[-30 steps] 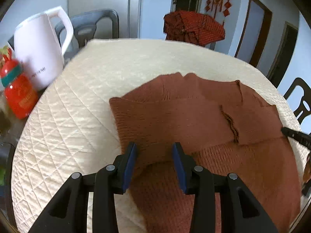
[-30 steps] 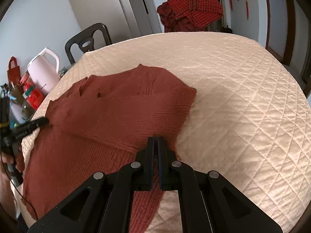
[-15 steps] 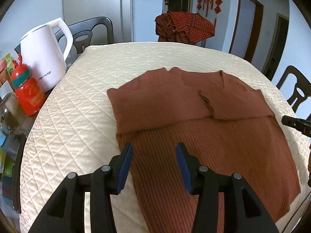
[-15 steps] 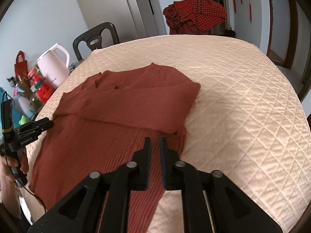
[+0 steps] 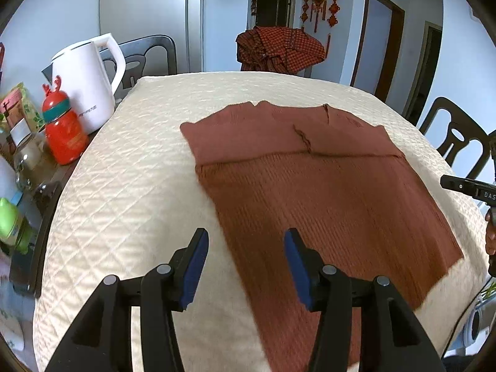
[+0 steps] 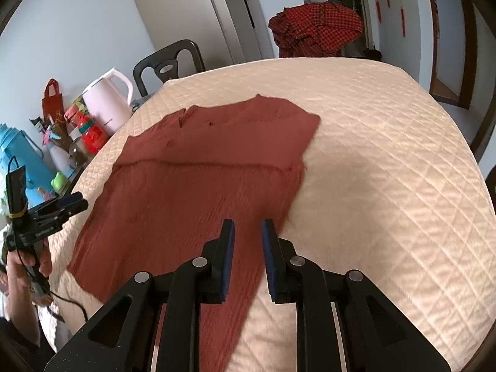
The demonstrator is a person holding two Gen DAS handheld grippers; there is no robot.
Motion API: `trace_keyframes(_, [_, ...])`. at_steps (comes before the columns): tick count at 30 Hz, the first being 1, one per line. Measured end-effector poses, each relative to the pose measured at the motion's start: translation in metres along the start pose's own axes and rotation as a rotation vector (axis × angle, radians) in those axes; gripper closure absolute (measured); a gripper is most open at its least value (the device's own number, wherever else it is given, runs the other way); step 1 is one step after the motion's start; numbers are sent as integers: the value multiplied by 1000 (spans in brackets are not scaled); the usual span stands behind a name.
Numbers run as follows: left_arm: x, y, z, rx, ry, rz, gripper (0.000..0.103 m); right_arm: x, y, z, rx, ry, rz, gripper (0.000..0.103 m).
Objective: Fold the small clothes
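A rust-brown knit sweater (image 5: 325, 192) lies flat on the cream quilted table cover (image 5: 130, 186), its sleeves folded across the upper body. It also shows in the right wrist view (image 6: 198, 186). My left gripper (image 5: 245, 241) is open and empty, raised above the sweater's near left edge. My right gripper (image 6: 247, 229) is open and empty, raised above the sweater's near right edge. The left gripper (image 6: 66, 206) shows at the left of the right wrist view, and the right gripper's tip (image 5: 465, 184) at the right edge of the left wrist view.
A white kettle (image 5: 85, 83), a red bottle (image 5: 62, 130), a green bottle (image 5: 12, 226) and jars crowd the table's left side. Dark chairs (image 5: 145, 59) stand around the table. A red checked cloth (image 5: 279, 49) hangs over the far chair.
Both grippers have pulled back toward the sweater's near hem and risen. The right gripper has let go of the sleeve edge and opened. The left jaws have widened. The sleeves lie flat.
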State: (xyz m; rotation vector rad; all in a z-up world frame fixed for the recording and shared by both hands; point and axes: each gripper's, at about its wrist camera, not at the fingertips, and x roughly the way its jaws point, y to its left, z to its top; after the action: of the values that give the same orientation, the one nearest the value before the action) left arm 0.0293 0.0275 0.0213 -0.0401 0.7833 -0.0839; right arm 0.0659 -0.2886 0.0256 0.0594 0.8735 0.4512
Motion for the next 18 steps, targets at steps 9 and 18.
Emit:
trace_keyframes(9, [-18, -3, -34, -63, 7, -88, 49, -11, 1, -40, 28, 39, 41, 83])
trace_keyframes(18, [-16, -8, -57, -129, 36, -140, 49, -10, -4, -67, 100, 66, 114, 78])
